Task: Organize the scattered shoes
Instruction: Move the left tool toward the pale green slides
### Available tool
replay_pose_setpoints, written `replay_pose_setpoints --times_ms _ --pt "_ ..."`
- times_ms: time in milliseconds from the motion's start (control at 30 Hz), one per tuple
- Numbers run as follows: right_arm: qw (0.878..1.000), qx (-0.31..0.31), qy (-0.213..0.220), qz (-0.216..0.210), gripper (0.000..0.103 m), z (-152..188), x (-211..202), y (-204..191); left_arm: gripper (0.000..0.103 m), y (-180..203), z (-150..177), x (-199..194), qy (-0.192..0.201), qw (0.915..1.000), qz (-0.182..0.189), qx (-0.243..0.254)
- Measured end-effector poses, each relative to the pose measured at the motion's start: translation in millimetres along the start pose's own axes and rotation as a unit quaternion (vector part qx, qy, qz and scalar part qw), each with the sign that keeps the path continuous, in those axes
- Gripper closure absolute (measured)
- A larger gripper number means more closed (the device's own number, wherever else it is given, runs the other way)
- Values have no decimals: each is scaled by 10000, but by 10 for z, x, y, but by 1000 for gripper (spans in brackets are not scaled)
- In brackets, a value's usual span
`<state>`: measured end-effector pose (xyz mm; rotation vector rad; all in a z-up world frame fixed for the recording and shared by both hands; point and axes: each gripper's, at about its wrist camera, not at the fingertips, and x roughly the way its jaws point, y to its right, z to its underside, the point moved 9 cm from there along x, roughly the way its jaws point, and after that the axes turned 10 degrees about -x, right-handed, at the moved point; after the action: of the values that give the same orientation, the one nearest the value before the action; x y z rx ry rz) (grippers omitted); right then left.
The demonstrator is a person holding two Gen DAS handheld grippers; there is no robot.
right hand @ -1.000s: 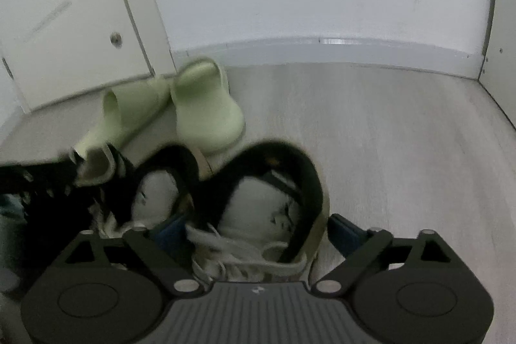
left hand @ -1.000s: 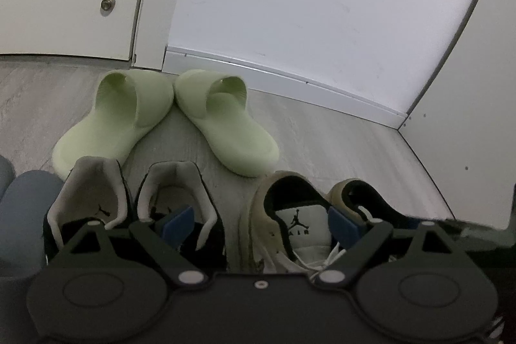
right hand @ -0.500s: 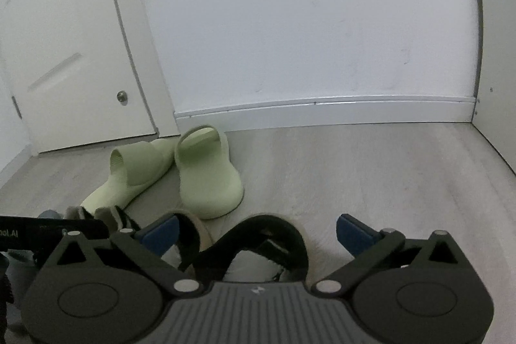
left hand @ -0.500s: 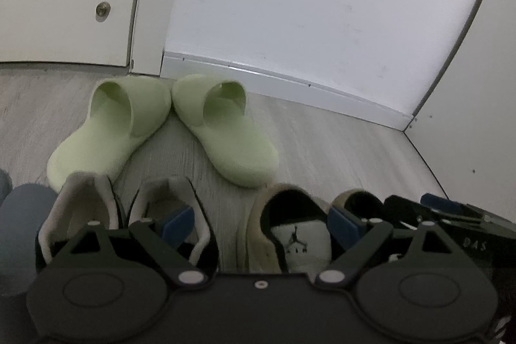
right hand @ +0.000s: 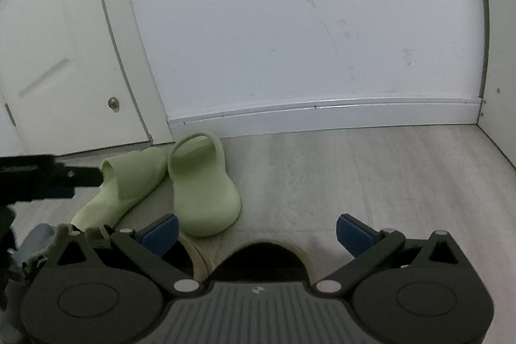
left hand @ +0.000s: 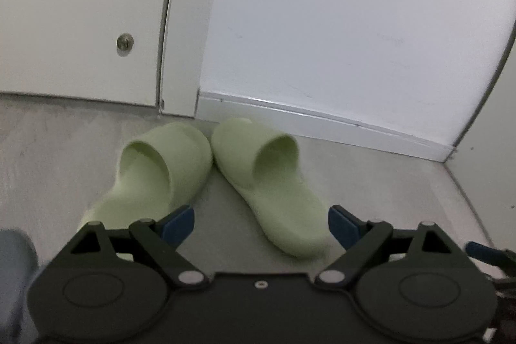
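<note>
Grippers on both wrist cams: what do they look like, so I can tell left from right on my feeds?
Both are matte black with blue finger pads and silver pivot pins. The left gripper has a smooth black centre plate with a small screw; the right gripper has a grey ribbed centre plate with a small white logo. No sleeves or cables show.

White door [left hand: 80,21], wall [left hand: 354,21], baseboard [left hand: 306,121] and grey floor [right hand: 371,176].

Dim, even light; soft shadows; left view motion-blurred; fisheye bends edges, dark corners.
</note>
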<state>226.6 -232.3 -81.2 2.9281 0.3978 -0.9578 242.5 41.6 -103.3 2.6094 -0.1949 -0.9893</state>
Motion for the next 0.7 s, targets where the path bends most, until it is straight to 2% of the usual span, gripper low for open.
replay_pose_setpoints --times_ms 67,167,300,400,500,700 --pt "10000 -45 7 -66 0 6 17 -3 13 -34 -38 81 -27 10000 -72 47" --pt "9999 -122 -10 -119 0 10 66 0 18 -126 -130 272 -89 9998 -179 66" --pt "9999 -65 -32 -147 0 -6 127 24 19 48 -133 467 -231 9992 198 247" --pt "9999 -12 -24 -142 0 -22 191 63 23 193 -95 630 -312 9979 225 530" --pt "9999 9 -8 -119 0 -39 234 90 34 320 -43 961 -543 9959 93 717" --pt "10000 36 -34 -42 0 -48 292 194 35 276 -79 1415 -806 9932 -308 782"
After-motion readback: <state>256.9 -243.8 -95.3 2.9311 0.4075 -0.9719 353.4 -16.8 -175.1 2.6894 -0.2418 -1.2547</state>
